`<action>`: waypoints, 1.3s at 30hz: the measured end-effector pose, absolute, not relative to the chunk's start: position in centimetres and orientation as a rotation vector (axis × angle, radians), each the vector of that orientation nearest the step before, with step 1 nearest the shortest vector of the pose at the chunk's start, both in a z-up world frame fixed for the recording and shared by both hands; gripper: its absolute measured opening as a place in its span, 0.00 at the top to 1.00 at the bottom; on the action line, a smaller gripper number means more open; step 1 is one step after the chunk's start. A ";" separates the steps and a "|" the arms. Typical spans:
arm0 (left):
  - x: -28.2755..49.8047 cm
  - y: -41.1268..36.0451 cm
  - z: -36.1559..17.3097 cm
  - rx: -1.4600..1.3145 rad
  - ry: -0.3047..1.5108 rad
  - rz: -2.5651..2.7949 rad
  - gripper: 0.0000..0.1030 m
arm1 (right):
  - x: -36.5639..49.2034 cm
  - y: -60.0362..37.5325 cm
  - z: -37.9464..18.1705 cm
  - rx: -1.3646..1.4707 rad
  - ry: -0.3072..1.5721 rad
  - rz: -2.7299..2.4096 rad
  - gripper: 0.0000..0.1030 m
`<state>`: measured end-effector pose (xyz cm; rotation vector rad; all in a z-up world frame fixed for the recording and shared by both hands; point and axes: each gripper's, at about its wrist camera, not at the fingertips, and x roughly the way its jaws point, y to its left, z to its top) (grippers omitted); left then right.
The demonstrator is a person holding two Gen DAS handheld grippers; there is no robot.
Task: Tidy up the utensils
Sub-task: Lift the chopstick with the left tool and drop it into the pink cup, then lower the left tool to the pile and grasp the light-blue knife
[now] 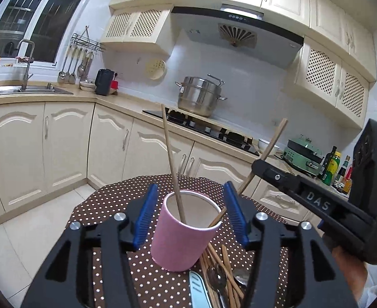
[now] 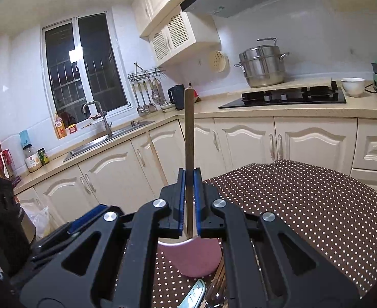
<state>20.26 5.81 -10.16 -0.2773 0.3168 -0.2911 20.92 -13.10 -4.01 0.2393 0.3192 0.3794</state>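
Observation:
A pink cup (image 1: 182, 233) stands on the polka-dot tablecloth (image 1: 126, 205), tilted a little. My left gripper (image 1: 189, 218) is open, its blue pads on either side of the cup and apart from it. One wooden chopstick (image 1: 171, 161) leans inside the cup. My right gripper (image 2: 189, 200) is shut on a second chopstick (image 2: 189, 138), whose lower end dips into the cup (image 2: 196, 256). In the left wrist view this chopstick (image 1: 270, 148) slants up to the right, held by the right gripper's black body (image 1: 316, 200).
Loose chopsticks (image 1: 221, 269), a spoon (image 1: 216, 279) and a knife blade (image 1: 198, 290) lie on the cloth in front of the cup. Cream cabinets, a hob with a steel pot (image 1: 198, 95) and a sink (image 1: 16, 89) lie beyond the table.

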 end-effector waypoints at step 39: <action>19.1 0.2 -17.7 -0.081 1.087 -0.363 0.42 | 14.3 -21.6 -11.8 0.188 0.716 0.262 0.36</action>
